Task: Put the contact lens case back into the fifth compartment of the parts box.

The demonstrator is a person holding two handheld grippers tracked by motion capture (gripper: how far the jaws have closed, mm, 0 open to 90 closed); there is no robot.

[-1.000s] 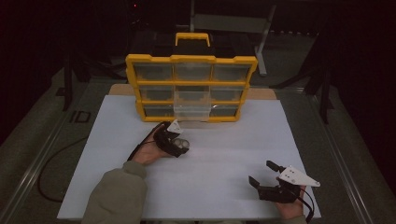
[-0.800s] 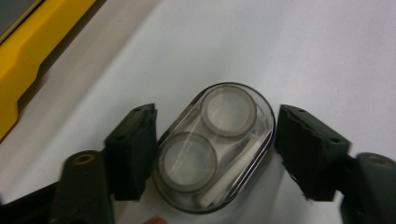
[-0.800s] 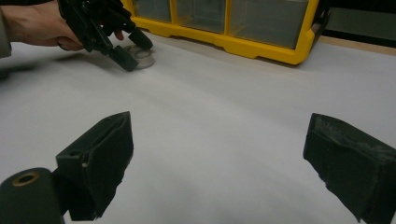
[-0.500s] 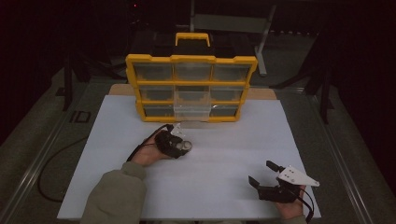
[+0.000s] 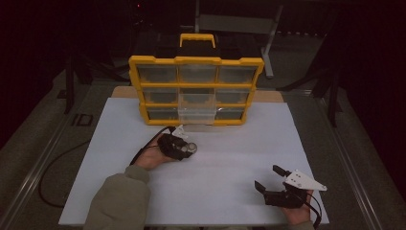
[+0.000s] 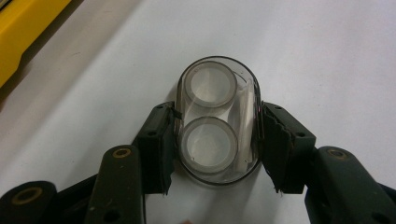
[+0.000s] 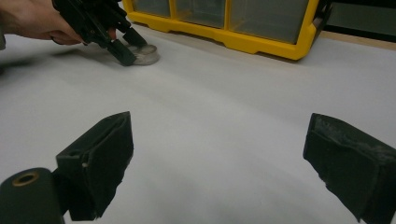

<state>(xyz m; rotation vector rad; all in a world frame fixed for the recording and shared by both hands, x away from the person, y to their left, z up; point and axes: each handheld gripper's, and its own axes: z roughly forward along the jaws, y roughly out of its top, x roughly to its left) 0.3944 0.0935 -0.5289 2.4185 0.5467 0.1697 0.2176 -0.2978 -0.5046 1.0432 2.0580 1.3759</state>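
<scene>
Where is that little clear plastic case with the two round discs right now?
The clear oval case sits on the white table, clamped in the left gripper, just before the yellow drawer organiser.

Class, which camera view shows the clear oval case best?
The left gripper view: the clear oval case sits close-up between the left gripper pads, two round discs visible inside. The high view shows it small; the right gripper view shows it far off, side-on.
</scene>
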